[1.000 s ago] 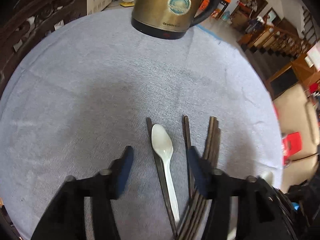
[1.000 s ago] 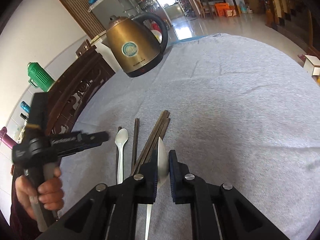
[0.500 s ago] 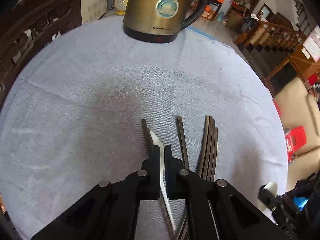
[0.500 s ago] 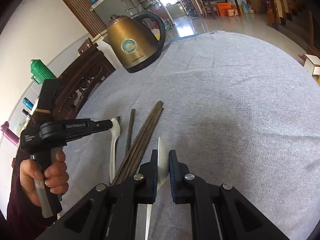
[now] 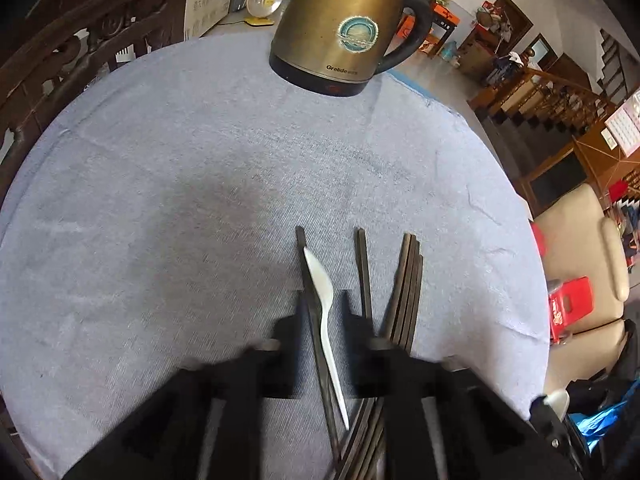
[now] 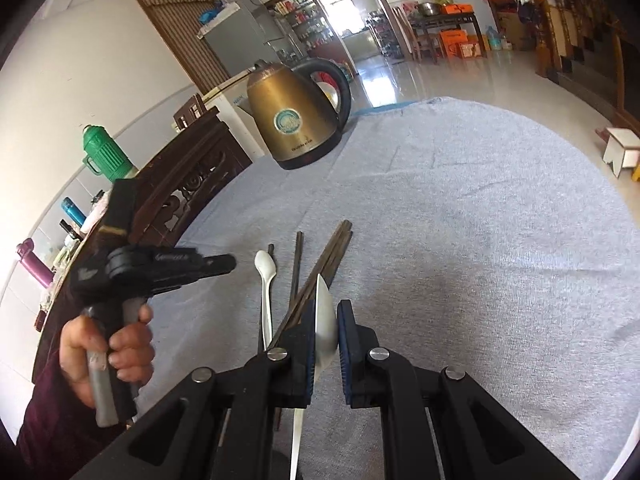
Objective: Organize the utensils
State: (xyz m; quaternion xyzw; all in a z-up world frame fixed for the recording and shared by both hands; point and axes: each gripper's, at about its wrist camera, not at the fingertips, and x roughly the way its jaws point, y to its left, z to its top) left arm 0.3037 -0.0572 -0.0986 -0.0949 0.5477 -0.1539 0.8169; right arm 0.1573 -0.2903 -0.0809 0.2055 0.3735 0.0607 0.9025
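Observation:
A white plastic spoon lies on the grey cloth across a dark chopstick; it also shows in the right wrist view. My left gripper is open, its fingers either side of that spoon, clear of it. A single chopstick and a bundle of chopsticks lie to the right. My right gripper is shut on a second white spoon, held on edge above the bundle.
A brass electric kettle stands at the table's far edge, also in the right wrist view. A carved dark wooden chair is at the left. The round table drops off on all sides.
My left gripper, shut on the spoon half a second ago, has opened and the spoon lies free on the cloth. The right gripper still holds its spoon.

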